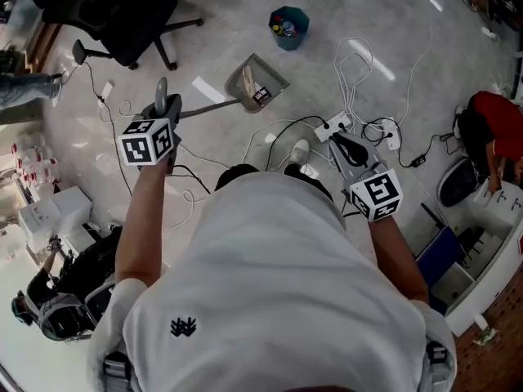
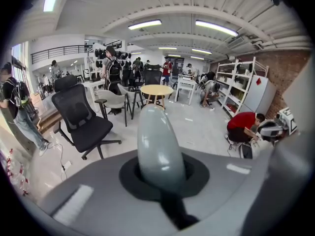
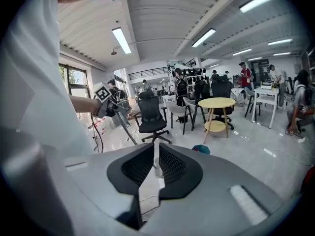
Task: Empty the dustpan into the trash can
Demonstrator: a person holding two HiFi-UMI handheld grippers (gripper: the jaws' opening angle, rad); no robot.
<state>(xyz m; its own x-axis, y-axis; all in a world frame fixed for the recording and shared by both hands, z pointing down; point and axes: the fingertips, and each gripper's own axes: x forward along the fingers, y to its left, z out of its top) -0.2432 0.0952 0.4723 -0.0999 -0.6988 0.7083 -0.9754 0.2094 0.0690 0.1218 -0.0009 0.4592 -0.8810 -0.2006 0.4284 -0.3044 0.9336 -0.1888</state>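
A grey long-handled dustpan (image 1: 249, 78) hangs tilted above the floor ahead of me, with a black-and-white scrap and a tan piece inside. My left gripper (image 1: 164, 109) is shut on the top of its handle (image 2: 158, 149), whose rounded grey end sticks up between the jaws. The small teal trash can (image 1: 288, 28) stands on the floor just beyond the pan, with litter in it; it also peeks over the jaws as the trash can (image 3: 203, 149) in the right gripper view. My right gripper (image 1: 341, 143) is held out at the right, its jaws (image 3: 156, 167) shut with nothing between them.
A black office chair (image 1: 114, 11) stands at the far left. White and black cables and a power strip (image 1: 334, 126) lie on the floor ahead of my feet. A person in red (image 1: 496, 131) crouches by white shelves at the right. Boxes and gear sit at the left.
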